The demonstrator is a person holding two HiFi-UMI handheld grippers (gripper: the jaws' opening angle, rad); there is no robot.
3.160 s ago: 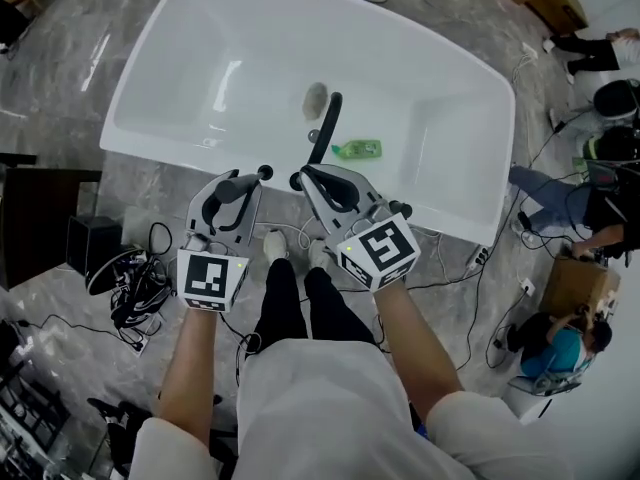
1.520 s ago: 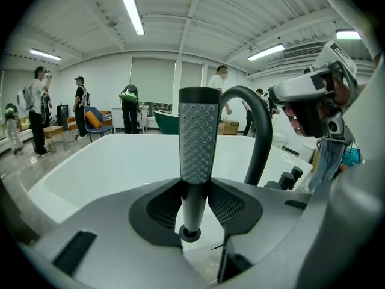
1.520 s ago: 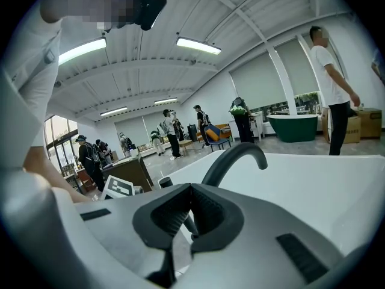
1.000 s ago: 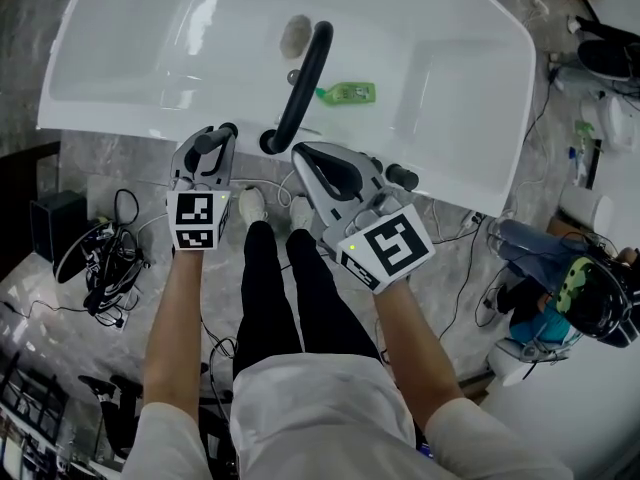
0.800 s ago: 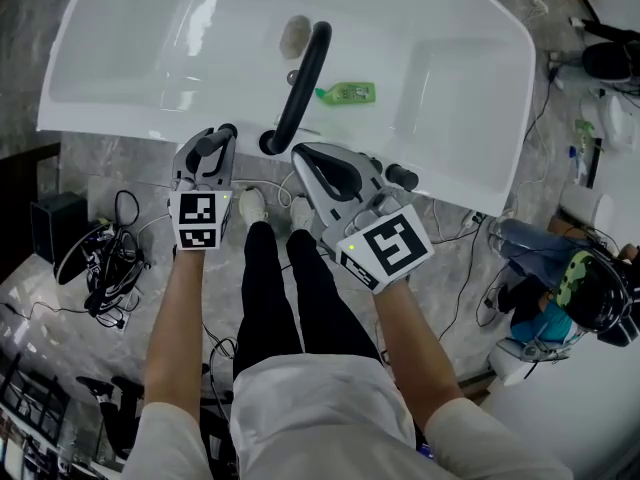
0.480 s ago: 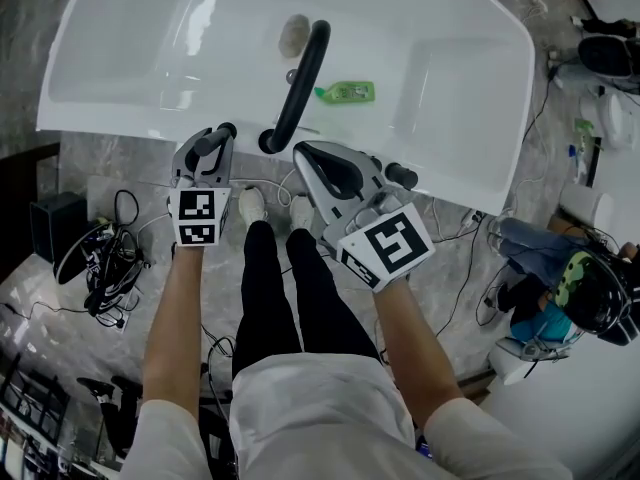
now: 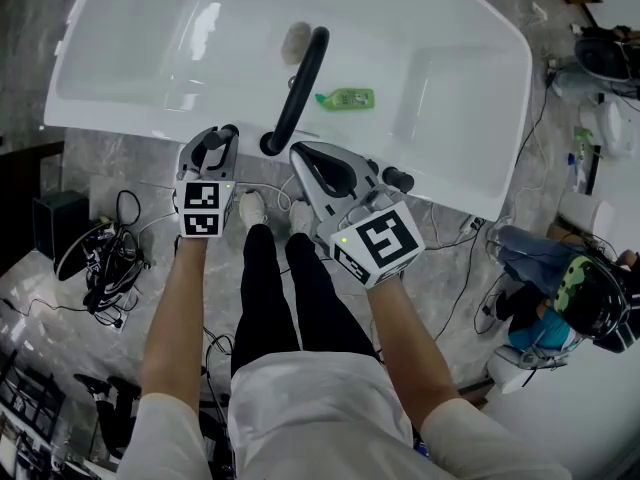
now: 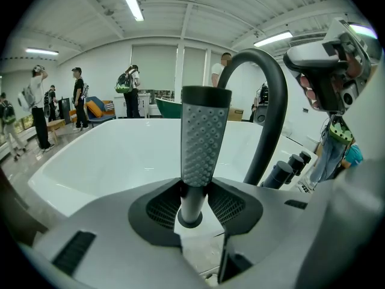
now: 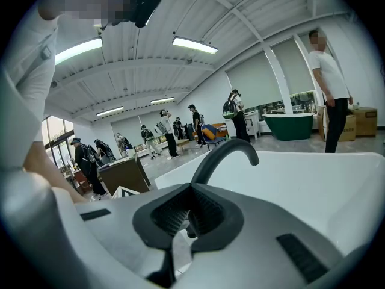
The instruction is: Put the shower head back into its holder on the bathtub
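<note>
The shower head [image 8: 204, 137], a grey dimpled handle, stands upright between my left gripper's jaws. Its thin lower stem sits in a black ring holder [image 8: 191, 220] on the rim of the white bathtub [image 7: 450, 88]. In the head view the left gripper [image 7: 215, 148] is at the near rim, shut on the shower head [image 7: 222, 133], just left of the black curved faucet [image 7: 300, 83]. My right gripper [image 7: 298, 160] rests by the faucet's base with its jaws together and nothing between them. The right gripper view shows the right gripper [image 9: 191, 218] with the faucet [image 9: 219, 152] beyond it.
A green bottle [image 7: 347, 97] lies in the tub near the drain [image 7: 296, 40]. Black knobs [image 7: 398, 179] stand on the rim right of the right gripper. Cables [image 7: 105, 258] lie on the marble floor at left. People stand around the hall.
Since the oldest frame both grippers have come forward onto the tub rim, the left one beside the faucet base. Over the last second nothing but a slight shift of the view.
</note>
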